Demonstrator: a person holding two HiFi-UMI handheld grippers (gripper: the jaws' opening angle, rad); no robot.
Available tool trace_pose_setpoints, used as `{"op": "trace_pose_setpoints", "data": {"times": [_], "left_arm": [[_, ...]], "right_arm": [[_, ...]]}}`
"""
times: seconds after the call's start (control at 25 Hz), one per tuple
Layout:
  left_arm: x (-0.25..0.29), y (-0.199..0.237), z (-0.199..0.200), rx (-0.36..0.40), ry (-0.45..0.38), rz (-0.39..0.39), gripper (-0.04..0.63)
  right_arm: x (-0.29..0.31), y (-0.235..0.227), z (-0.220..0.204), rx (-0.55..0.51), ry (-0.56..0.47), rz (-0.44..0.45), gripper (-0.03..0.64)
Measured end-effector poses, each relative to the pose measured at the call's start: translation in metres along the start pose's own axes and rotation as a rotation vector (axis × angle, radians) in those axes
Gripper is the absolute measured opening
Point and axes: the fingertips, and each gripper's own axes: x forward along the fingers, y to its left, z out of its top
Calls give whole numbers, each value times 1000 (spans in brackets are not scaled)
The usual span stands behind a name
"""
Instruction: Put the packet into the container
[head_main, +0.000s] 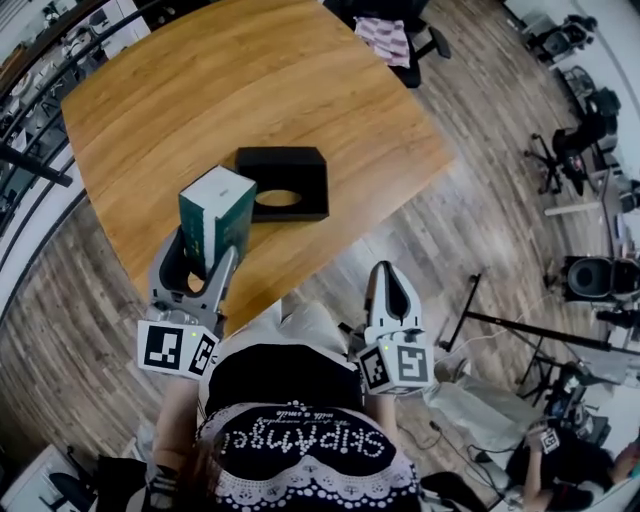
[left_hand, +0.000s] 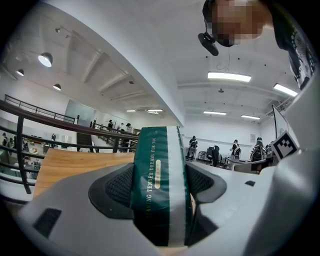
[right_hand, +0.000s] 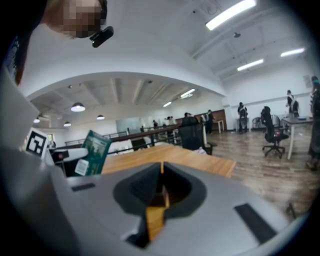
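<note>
Wooden boards make up the floor (head_main: 480, 220) around one broad wooden table (head_main: 250, 90), and a dark railing (left_hand: 50, 125) runs along the open office behind it. Only the head view shows the single black container (head_main: 283, 183), lying flat on the table with a round recess in its middle; neither gripper view takes it in. That view also shows the one green packet (head_main: 215, 215) held upright over the table's near edge, just beside the container's left front corner and overlapping it in the picture. The left gripper (head_main: 205, 255) is clamped on the packet's lower part, and only its own view shows the gold lettering running up the packet's narrow side, pressed between both dark pads. The right gripper (head_main: 390, 275) hangs off the table over the floor, well apart from the packet; its own view shows the jaws drawn together to a thin slit with nothing between them, and the packet's white label (right_hand: 82, 167) at far left. Two grippers, one packet, one container
</note>
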Motion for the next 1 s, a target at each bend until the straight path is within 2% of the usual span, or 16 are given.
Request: {"op": "trace_pose_setpoints", "data": {"times": [0.32,0.6,0.88,1.0], "left_arm": [[5,9,3,8,-5,45,345],[5,-3,2,29,-8,85,345],[-2,-12,21,141,-9,87,345],[-1,-17,32,187,-2,54,345]], "right_arm": [[25,-6,6,7,-6,31,38],[37,-19,12,6,-5,86,38],[50,-31,24,-1,-22,122,38],[54,-33,28,0,-27,137,38]]}}
